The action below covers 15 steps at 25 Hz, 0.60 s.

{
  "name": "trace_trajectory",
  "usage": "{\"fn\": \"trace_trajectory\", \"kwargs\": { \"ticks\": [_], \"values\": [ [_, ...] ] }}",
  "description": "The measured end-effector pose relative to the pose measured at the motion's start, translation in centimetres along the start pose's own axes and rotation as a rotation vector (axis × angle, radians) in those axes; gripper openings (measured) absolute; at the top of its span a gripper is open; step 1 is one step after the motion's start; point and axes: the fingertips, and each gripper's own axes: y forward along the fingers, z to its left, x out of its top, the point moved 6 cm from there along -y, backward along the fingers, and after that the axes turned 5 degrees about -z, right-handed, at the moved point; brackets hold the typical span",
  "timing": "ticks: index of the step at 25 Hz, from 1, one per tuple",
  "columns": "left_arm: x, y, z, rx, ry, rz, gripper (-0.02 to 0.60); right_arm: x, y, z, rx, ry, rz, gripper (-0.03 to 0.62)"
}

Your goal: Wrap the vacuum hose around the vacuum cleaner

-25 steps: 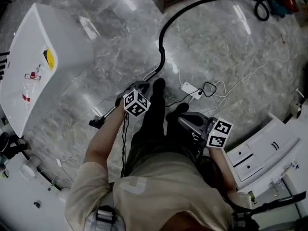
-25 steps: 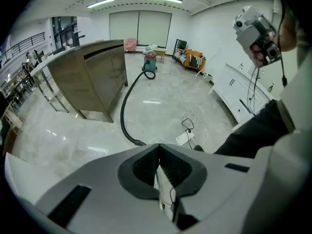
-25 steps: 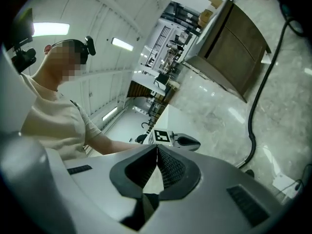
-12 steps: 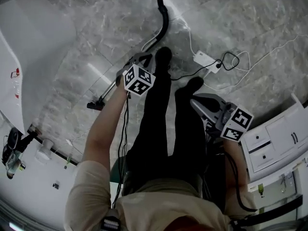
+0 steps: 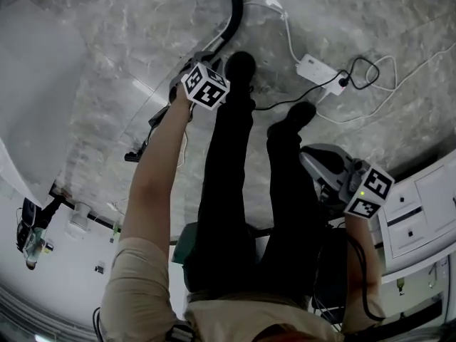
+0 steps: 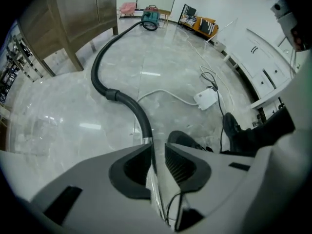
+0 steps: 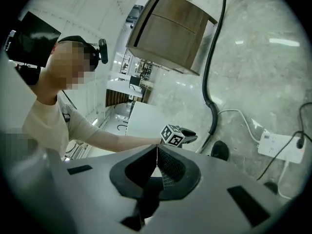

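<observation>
The black vacuum hose [image 6: 105, 57] runs across the marble floor from the far teal vacuum cleaner [image 6: 150, 17] to a chrome wand [image 6: 148, 147]. My left gripper [image 6: 157, 155] points steeply down over that wand. Its jaws have just been opening and stand a little apart. The wand shows in the gap and the pads do not press on it. In the head view the left gripper [image 5: 201, 68] is beside the hose [image 5: 234, 9]. My right gripper [image 7: 157, 156], low on the right [image 5: 313, 159], is shut and holds nothing.
A white power strip [image 5: 318, 68] with cables lies by the person's black shoes [image 5: 241, 64]. White drawers [image 5: 420, 212] stand on the right and a white unit [image 5: 43, 105] on the left. A wooden cabinet [image 7: 170, 33] stands near the hose's far stretch.
Both grippers have sunk toward the floor. The left one has reached down over the wand beside the shoe. The head view has tipped lower and the vacuum cleaner has left it.
</observation>
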Motion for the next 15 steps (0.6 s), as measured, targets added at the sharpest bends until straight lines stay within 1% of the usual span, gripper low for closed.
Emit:
{"fn": "trace_trajectory", "kwargs": {
  "ticks": [2, 5, 10, 15],
  "values": [
    [-1.0, 2.6, 0.6, -0.012, -0.007, 0.037, 0.13, -0.3, -0.1, -1.5, -0.006, 0.02, -0.013, 0.003],
    [-1.5, 5.4, 1.3, -0.01, 0.003, 0.066, 0.201, -0.6, -0.4, -3.4, -0.015, 0.029, -0.017, 0.003],
    [-0.3, 9.4, 2.0, 0.023, 0.04, 0.082, 0.207, -1.0, -0.8, -5.9, -0.021, 0.037, 0.002, 0.003],
    [0.6, 13.8, 2.8, 0.085, 0.092, 0.12, 0.207, -1.1, -0.6, -8.2, -0.031, 0.046, 0.009, 0.003]
  ]
}}
